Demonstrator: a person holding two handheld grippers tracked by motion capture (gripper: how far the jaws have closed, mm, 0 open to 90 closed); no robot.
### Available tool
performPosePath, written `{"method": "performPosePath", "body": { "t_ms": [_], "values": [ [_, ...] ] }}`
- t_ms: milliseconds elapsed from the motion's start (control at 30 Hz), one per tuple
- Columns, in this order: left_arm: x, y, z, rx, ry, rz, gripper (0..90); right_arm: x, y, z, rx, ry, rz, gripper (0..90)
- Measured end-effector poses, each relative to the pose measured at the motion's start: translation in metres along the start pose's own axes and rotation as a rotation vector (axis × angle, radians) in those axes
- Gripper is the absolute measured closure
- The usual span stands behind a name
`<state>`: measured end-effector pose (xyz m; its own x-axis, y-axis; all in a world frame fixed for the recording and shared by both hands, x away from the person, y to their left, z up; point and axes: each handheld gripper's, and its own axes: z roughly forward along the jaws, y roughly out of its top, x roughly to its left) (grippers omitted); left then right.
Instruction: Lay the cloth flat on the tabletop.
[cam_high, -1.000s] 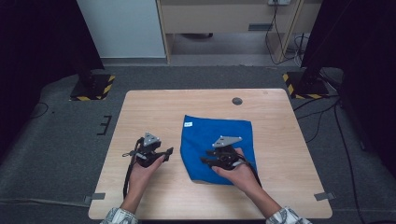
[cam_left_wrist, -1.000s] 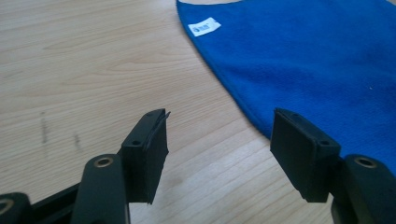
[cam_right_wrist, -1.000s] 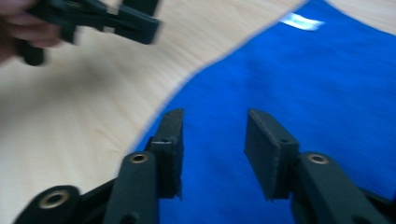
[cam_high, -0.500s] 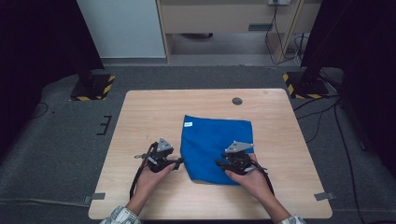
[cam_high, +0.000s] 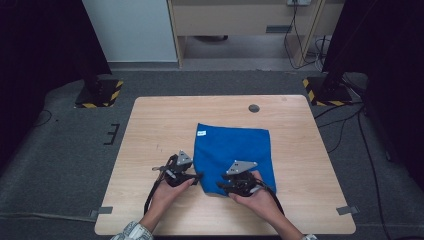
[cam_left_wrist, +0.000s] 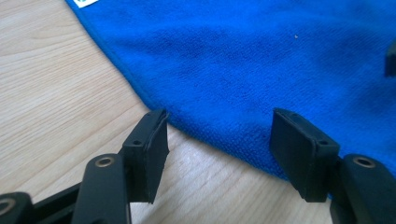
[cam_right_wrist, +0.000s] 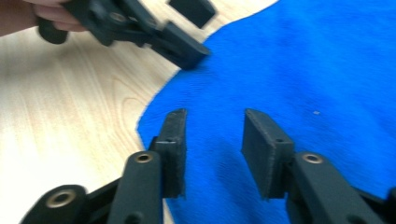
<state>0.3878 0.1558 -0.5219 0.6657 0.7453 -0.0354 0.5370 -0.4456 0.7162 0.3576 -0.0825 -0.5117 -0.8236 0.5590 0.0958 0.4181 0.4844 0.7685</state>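
A blue cloth (cam_high: 235, 150) lies flat on the wooden table (cam_high: 160, 125), with a small white tag (cam_high: 201, 133) at its far left corner. My left gripper (cam_high: 196, 176) is at the cloth's near left edge, low over the table. In the left gripper view its jaws (cam_left_wrist: 219, 126) stand open astride the hem of the cloth (cam_left_wrist: 261, 60), gripping nothing. My right gripper (cam_high: 223, 187) is at the near edge, close beside the left one. Its jaws (cam_right_wrist: 212, 121) are open over the cloth (cam_right_wrist: 303, 70) near the corner, and the left gripper (cam_right_wrist: 189, 28) shows just beyond.
A dark round hole (cam_high: 254, 108) sits in the tabletop near the far edge. Bare wood (cam_left_wrist: 56, 84) spreads to the left of the cloth. Black stands with striped bases (cam_high: 97, 93) rest on the floor past the far corners.
My left gripper has moved right and nearer, up to the cloth's near left edge. My right gripper has come back toward the near edge and the left one.
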Motion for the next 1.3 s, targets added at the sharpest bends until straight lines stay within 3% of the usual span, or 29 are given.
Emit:
{"method": "performPosePath", "body": {
  "t_ms": [233,367,400,533,600,767,867,967,1033,1100,1233,1300],
  "values": [
    [-0.004,0.001,0.008,0.022,0.011,0.021,37.7,0.014,0.0,0.011,0.013,0.029,-0.031,45.4],
    [-0.004,0.001,0.009,0.023,0.007,0.018,38.4,0.021,0.0,0.019,0.033,0.033,-0.053,44.3],
    [-0.004,0.001,0.009,0.021,0.005,0.014,38.5,0.022,0.0,0.02,0.033,0.031,-0.063,47.6],
    [-0.003,0.003,0.004,-0.005,0.013,0.004,38.3,0.024,0.001,0.023,0.035,0.007,-0.085,75.5],
    [-0.001,0.005,-0.002,-0.041,0.027,-0.013,37.9,0.021,0.002,0.021,0.018,0.006,-0.078,82.7],
    [0.003,0.009,-0.014,-0.127,0.055,-0.051,37.9,-0.004,0.004,0.01,-0.029,-0.031,0.053,84.6],
    [0.003,0.01,-0.014,-0.13,0.045,-0.064,38.2,-0.028,-0.001,0.003,-0.029,-0.074,0.144,83.6],
    [0.0,0.01,-0.009,-0.111,0.032,-0.052,38.2,-0.045,-0.006,0.001,-0.004,-0.106,0.184,75.8],
    [-0.003,0.011,-0.006,-0.101,0.02,-0.042,38.0,-0.049,-0.008,0.001,0.007,-0.131,0.183,72.9],
    [-0.007,0.013,-0.003,-0.096,-0.003,-0.032,37.7,-0.05,-0.009,0.002,0.007,-0.125,0.176,72.9],
    [-0.019,0.017,0.001,-0.1,-0.033,0.005,37.5,-0.045,-0.007,0.005,0.012,-0.11,0.142,80.5],
    [-0.023,0.019,-0.001,-0.105,-0.021,0.026,37.5,-0.041,-0.006,0.006,0.011,-0.093,0.13,83.9]
  ]
}}
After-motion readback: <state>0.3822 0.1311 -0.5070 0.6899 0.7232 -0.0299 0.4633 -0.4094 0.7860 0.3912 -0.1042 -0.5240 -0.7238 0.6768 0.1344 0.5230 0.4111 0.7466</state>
